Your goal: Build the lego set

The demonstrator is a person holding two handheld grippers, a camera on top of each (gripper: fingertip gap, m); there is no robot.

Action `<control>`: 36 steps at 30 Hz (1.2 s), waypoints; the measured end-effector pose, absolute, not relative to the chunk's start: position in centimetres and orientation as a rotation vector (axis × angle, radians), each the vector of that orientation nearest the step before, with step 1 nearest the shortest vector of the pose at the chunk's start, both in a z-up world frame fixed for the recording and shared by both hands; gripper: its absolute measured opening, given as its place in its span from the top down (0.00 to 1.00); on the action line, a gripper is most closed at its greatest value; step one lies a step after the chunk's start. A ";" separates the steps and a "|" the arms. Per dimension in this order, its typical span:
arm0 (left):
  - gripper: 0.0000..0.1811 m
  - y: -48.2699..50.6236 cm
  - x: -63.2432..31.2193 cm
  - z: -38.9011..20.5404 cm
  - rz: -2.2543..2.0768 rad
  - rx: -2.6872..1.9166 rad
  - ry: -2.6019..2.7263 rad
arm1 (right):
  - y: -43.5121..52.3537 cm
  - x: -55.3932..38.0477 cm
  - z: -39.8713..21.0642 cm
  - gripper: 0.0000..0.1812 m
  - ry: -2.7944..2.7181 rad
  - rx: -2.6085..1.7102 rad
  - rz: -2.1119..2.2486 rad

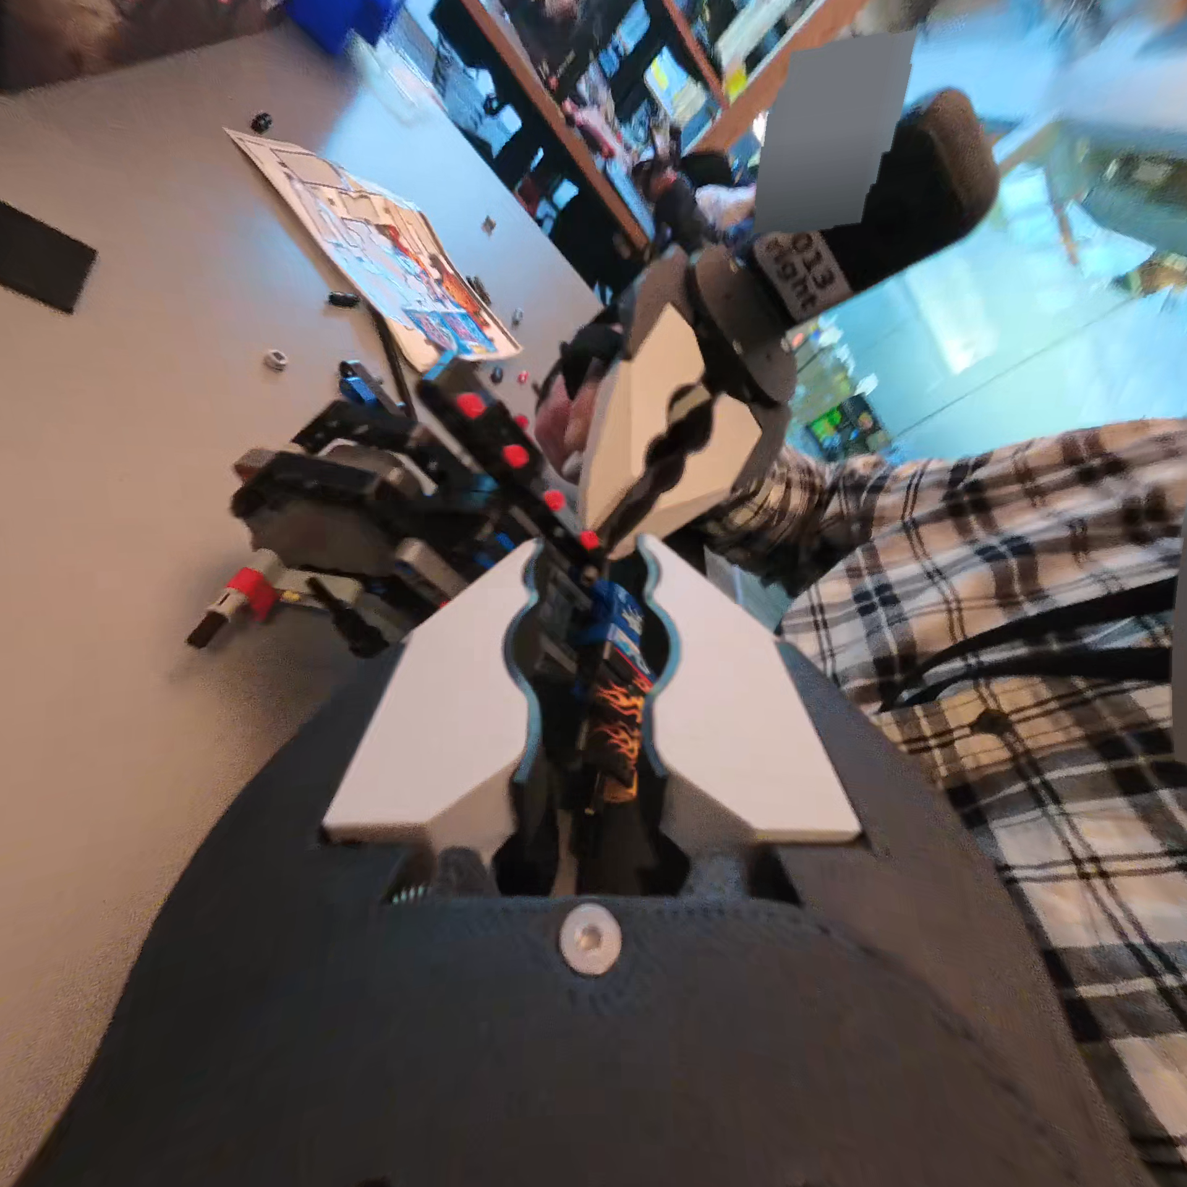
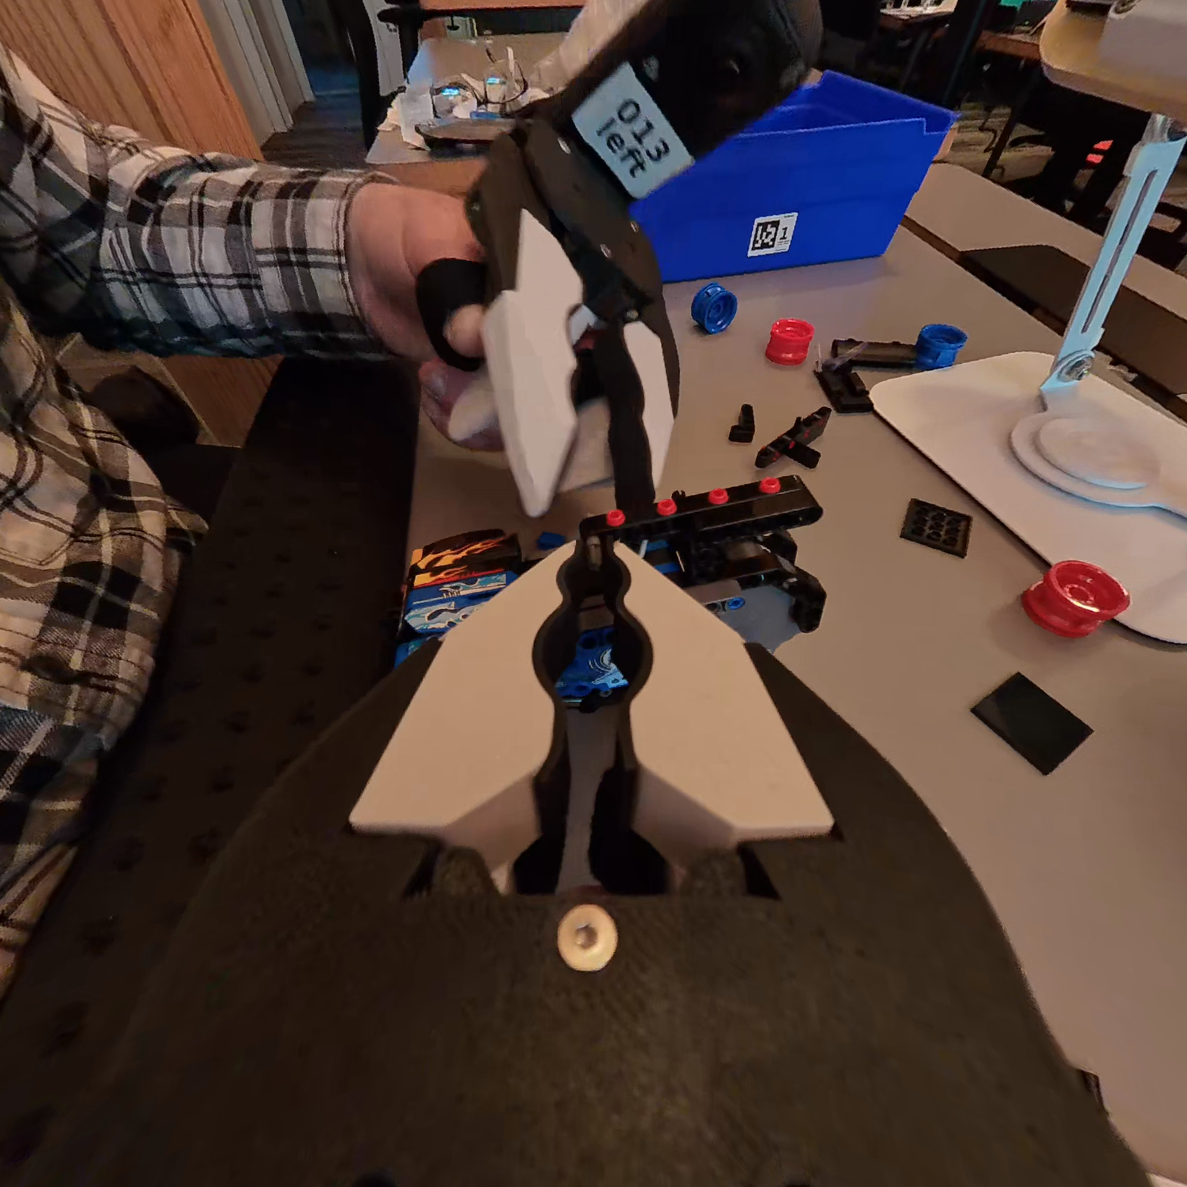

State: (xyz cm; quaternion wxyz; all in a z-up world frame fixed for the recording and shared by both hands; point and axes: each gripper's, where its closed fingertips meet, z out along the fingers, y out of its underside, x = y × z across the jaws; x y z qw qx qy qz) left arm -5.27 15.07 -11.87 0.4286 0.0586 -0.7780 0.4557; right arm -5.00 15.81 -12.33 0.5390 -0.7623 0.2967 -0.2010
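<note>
The lego model point(image 1: 360, 507) is a black and grey build lying on the grey table point(image 1: 128, 398). A black beam with red pins point(image 2: 706, 504) runs along its top, and blue and flame-printed panels point(image 2: 462, 559) sit at its near end. My left gripper point(image 1: 591, 546) is shut on that panelled end, with the flame panel point(image 1: 616, 719) between its white fingers. My right gripper point(image 2: 594, 546) is shut on the near tip of the pinned beam. In each view the other gripper shows close above, tip to tip with that view's own.
A blue bin point(image 2: 803, 167) stands at the back. Red rims point(image 2: 1076, 597), blue rims point(image 2: 714, 307) and small black parts point(image 2: 790, 440) lie to the right, near a white lamp base point(image 2: 1060, 449). The instruction booklet point(image 1: 385, 257) lies beyond the model. A plaid sleeve point(image 2: 193, 257) is on the left.
</note>
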 end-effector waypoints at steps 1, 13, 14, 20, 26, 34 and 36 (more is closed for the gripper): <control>0.93 14.9 -5.0 -12.0 1.141 0.169 -1.915 | 15.8 -5.1 -12.2 0.99 0.695 -1.807 -0.478; 0.95 15.4 -6.4 -11.1 1.225 0.137 -1.798 | 16.2 -6.2 -11.5 0.99 0.602 -1.817 -0.443; 0.96 15.4 -6.6 -10.9 1.247 0.121 -1.802 | 16.2 -6.4 -11.4 0.99 0.594 -1.815 -0.426; 0.95 15.3 -6.9 -10.7 1.278 0.095 -1.806 | 15.6 -7.2 -11.2 0.99 0.562 -1.806 -0.367; 0.95 15.5 -5.7 -11.3 1.264 0.160 -1.784 | 13.4 -8.5 -11.9 0.99 0.572 -1.889 -0.410; 0.85 15.1 -4.0 -13.0 1.254 0.208 -1.956 | 11.1 -10.3 -16.5 0.98 0.756 -2.010 -0.251; 0.77 15.8 -3.6 -12.7 1.258 0.210 -1.995 | 11.5 -10.9 -18.1 0.95 0.773 -2.074 -0.201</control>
